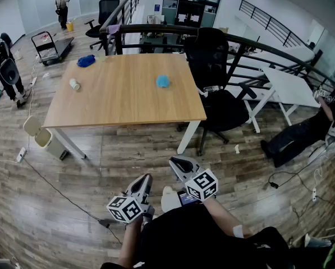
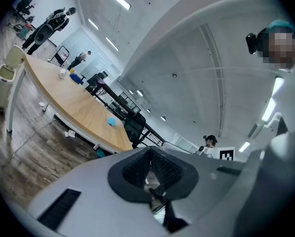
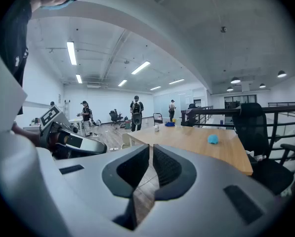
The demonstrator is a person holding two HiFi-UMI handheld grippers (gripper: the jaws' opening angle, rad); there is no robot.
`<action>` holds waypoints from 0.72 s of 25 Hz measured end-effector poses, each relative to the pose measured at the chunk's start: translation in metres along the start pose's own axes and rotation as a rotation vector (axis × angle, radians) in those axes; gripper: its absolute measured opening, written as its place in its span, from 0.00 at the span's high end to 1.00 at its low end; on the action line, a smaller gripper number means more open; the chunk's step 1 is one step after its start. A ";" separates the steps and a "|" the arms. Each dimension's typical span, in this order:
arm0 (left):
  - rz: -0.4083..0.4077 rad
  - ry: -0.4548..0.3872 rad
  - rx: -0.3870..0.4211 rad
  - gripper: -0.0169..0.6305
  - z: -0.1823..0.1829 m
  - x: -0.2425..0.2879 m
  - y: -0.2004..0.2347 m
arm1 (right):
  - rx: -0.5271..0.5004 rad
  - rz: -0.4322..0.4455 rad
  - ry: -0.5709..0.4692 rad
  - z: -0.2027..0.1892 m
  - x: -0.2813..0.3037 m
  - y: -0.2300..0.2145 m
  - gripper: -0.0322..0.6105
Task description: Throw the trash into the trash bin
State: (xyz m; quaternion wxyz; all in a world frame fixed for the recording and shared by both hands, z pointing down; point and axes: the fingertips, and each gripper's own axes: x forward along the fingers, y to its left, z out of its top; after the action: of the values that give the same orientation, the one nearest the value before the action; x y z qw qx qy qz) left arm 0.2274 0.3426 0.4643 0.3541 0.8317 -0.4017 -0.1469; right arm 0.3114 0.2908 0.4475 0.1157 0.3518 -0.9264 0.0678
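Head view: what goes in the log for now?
left gripper: shut | right gripper: shut | blue trash: on table | bin: on floor

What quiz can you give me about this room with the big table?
1. True or false: the bin stands on the table.
2. What colour is the scrap nearest the chair? A red, B blue, C yellow.
3. Fill in: the chair is ____.
Key: 1 false, it stands on the floor; 2 B; 3 black.
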 end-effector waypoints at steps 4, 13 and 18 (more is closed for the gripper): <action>-0.035 0.032 0.027 0.96 0.020 0.022 0.016 | 0.005 -0.003 -0.032 0.015 0.032 -0.019 0.95; 0.031 0.070 0.043 0.96 0.081 0.092 0.091 | 0.104 0.006 -0.029 0.028 0.163 -0.112 0.95; 0.068 0.114 0.089 0.96 0.142 0.169 0.145 | 0.129 0.005 -0.039 0.051 0.237 -0.190 0.95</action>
State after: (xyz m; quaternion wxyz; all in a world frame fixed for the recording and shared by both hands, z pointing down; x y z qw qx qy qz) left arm 0.1781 0.0834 0.4732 0.3440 0.8394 -0.4150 -0.0694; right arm 0.2576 -0.0115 0.4688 0.0745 0.3574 -0.9231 0.1208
